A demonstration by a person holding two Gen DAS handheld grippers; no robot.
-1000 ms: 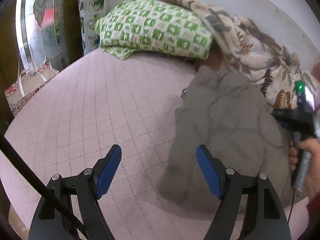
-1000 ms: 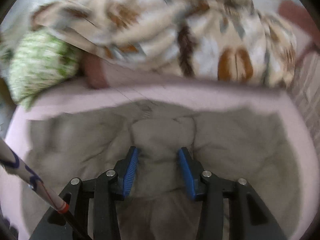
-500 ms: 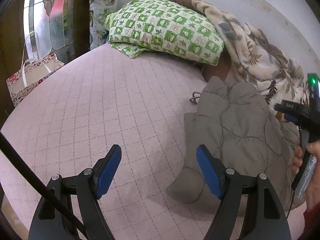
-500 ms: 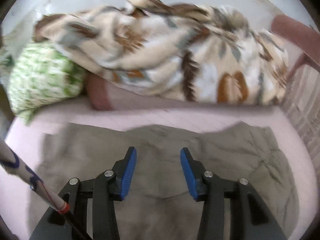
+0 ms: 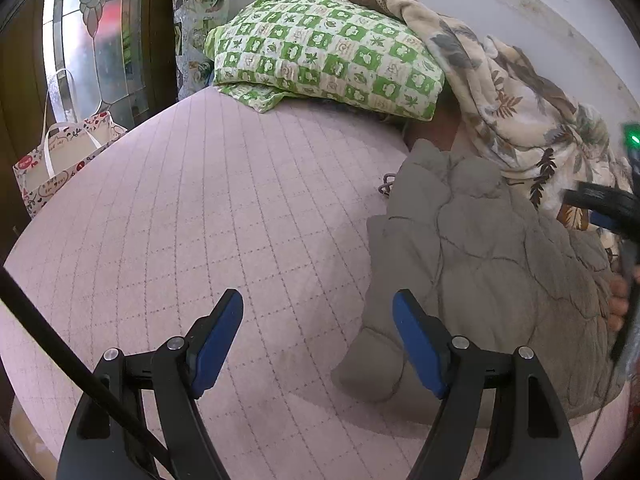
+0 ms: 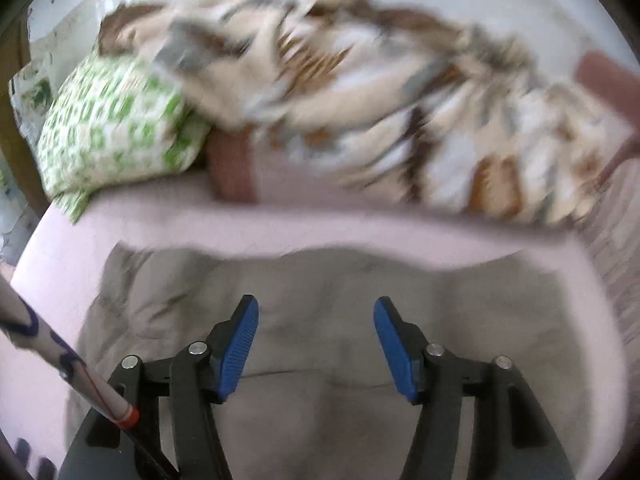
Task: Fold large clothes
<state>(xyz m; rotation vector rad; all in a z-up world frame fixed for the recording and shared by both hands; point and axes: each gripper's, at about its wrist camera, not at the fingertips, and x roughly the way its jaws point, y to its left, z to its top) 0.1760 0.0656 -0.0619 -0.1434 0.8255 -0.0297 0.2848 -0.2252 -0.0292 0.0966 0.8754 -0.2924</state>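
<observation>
A grey quilted padded garment (image 5: 480, 264) lies bunched on the pink quilted bed, at the right of the left wrist view. It fills the lower half of the blurred right wrist view (image 6: 320, 320). My left gripper (image 5: 318, 340) is open and empty over the bed, its right finger next to the garment's lower edge. My right gripper (image 6: 316, 344) is open and empty just above the garment. The right gripper also shows at the right edge of the left wrist view (image 5: 616, 216), held by a hand.
A green checked pillow (image 5: 328, 56) and a leaf-print blanket (image 5: 512, 108) lie along the white wall at the bed's far side. A gift bag (image 5: 60, 164) stands off the bed's left edge by a glass door. The pink bed (image 5: 180, 216) stretches left of the garment.
My right gripper opened wider and let go of the garment fold, then pulled back. The left gripper drew back a little, so the garment sits further right.
</observation>
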